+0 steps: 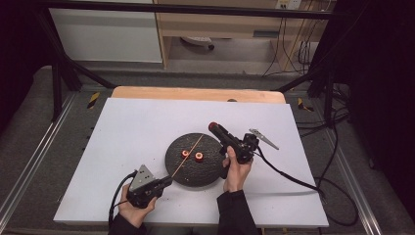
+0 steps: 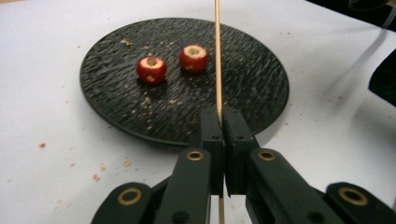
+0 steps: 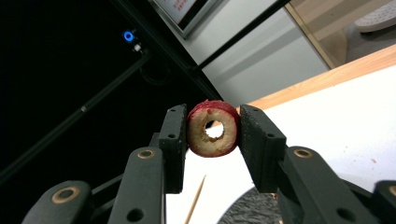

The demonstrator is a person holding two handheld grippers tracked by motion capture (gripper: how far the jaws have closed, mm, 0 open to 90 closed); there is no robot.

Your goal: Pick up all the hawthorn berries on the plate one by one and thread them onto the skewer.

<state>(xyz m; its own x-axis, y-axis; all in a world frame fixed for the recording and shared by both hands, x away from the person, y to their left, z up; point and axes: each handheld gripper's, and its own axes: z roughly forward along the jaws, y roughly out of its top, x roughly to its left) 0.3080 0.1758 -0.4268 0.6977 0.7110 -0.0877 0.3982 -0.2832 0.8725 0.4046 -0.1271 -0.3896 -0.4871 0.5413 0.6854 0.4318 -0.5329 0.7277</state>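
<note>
A round black plate (image 1: 193,169) lies mid-table with two red cored fruits (image 1: 185,154) (image 1: 199,157) on it; the left gripper view shows them as fruit (image 2: 151,70) and fruit (image 2: 194,58) on the plate (image 2: 252,88). My left gripper (image 1: 166,182) is shut on a thin wooden skewer (image 1: 188,152) that slants over the plate; its jaws pinch the skewer (image 2: 217,56) low on its length. My right gripper (image 1: 214,127), raised beyond the plate's right rim, is shut on a third red cored fruit (image 3: 213,129), whose hole faces the camera. The skewer's tip (image 3: 197,198) shows below it.
A white sheet (image 1: 137,127) covers the table, with a wooden edge (image 1: 195,93) at the back. Crumbs dot the plate and sheet. Black cables (image 1: 293,178) trail off to the right. A dark metal frame and shelving stand beyond the table.
</note>
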